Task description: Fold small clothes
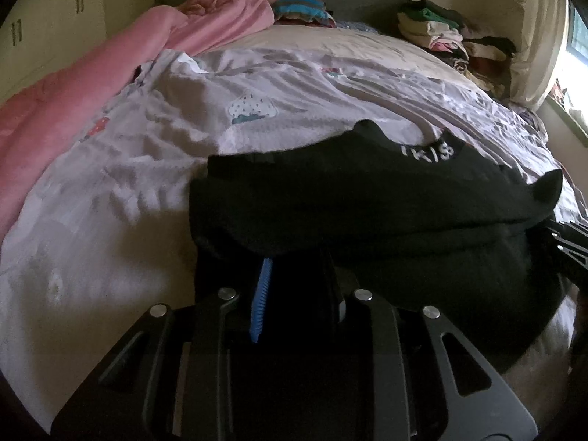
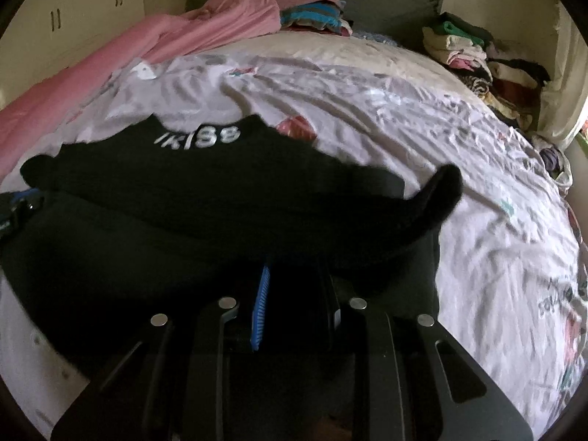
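Observation:
A black garment with white lettering (image 1: 367, 198) is held up over the bed, stretched between both grippers. My left gripper (image 1: 294, 257) is shut on its left edge; the fingertips are hidden under the cloth and only a blue pad (image 1: 261, 301) shows. My right gripper (image 2: 294, 261) is shut on the right edge of the same black garment (image 2: 239, 191), with a blue pad (image 2: 260, 305) showing. A sleeve end (image 2: 441, 187) sticks up to the right. The other gripper shows at the right edge of the left wrist view (image 1: 569, 239) and at the left edge of the right wrist view (image 2: 18, 205).
The bed has a white printed sheet (image 1: 257, 92). A pink blanket (image 1: 110, 73) lies along its left side. Folded clothes (image 1: 301, 7) are stacked at the headboard, and more piles (image 1: 452, 36) stand at the back right near a window (image 1: 577, 36). Cupboards (image 2: 73, 7) line the left wall.

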Available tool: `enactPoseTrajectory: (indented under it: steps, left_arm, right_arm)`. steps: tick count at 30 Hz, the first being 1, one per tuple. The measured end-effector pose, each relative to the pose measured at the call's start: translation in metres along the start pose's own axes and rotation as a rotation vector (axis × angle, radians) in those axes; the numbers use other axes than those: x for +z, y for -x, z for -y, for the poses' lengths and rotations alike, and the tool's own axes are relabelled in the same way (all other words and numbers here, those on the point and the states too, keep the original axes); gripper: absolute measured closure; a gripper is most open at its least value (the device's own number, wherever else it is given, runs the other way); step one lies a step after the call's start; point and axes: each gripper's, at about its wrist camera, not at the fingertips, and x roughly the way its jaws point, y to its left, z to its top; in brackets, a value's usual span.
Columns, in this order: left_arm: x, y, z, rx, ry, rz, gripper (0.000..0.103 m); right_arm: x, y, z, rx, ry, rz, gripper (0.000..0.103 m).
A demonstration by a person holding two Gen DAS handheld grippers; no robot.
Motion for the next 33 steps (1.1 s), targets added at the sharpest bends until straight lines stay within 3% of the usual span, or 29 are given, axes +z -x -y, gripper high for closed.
enactPoseTrajectory:
  steps: [7, 9, 11, 16, 18, 20, 24, 29, 30, 31, 32, 33]
  left_arm:
    - [0.030, -0.010, -0.015, -0.019, 0.064, 0.029, 0.082]
    - [0.039, -0.008, -0.022, -0.028, 0.105, 0.059, 0.078]
    - [0.046, -0.003, -0.030, -0.006, 0.136, 0.095, 0.060]
    - [0.052, 0.012, -0.073, -0.041, 0.260, 0.143, 0.059]
    - [0.049, 0.013, -0.081, -0.062, 0.273, 0.136, 0.054]
    - [0.043, 0.011, -0.086, -0.091, 0.280, 0.121, 0.052]
    - [0.035, 0.004, -0.087, -0.163, 0.283, 0.085, 0.052]
    - [0.032, -0.007, -0.074, -0.235, 0.247, 0.066, 0.052]
    - [0.031, -0.010, -0.071, -0.237, 0.235, 0.058, 0.054]
    - [0.029, -0.013, -0.067, -0.220, 0.218, 0.051, 0.067]
    - [0.027, -0.014, -0.065, -0.196, 0.204, 0.051, 0.095]
    - [0.026, -0.014, -0.065, -0.183, 0.196, 0.055, 0.101]
  right_arm:
    - [0.036, -0.019, 0.010, -0.036, -0.028, 0.026, 0.080]
    - [0.047, -0.025, 0.015, -0.046, -0.053, 0.040, 0.080]
    - [0.055, -0.023, 0.018, -0.062, -0.057, 0.075, 0.080]
    - [0.064, -0.007, 0.038, -0.094, -0.097, 0.144, 0.079]
    - [0.060, 0.003, 0.052, -0.115, -0.118, 0.161, 0.070]
    - [0.055, 0.006, 0.063, -0.116, -0.135, 0.152, 0.062]
    - [0.042, -0.001, 0.076, -0.135, -0.135, 0.084, 0.060]
    - [0.033, -0.018, 0.087, -0.088, -0.199, 0.019, 0.057]
    - [0.032, -0.021, 0.087, -0.077, -0.206, 0.013, 0.057]
    - [0.031, -0.023, 0.086, -0.066, -0.212, 0.011, 0.063]
    - [0.030, -0.026, 0.087, -0.037, -0.223, 0.007, 0.073]
    - [0.030, -0.026, 0.086, -0.018, -0.230, 0.007, 0.092]
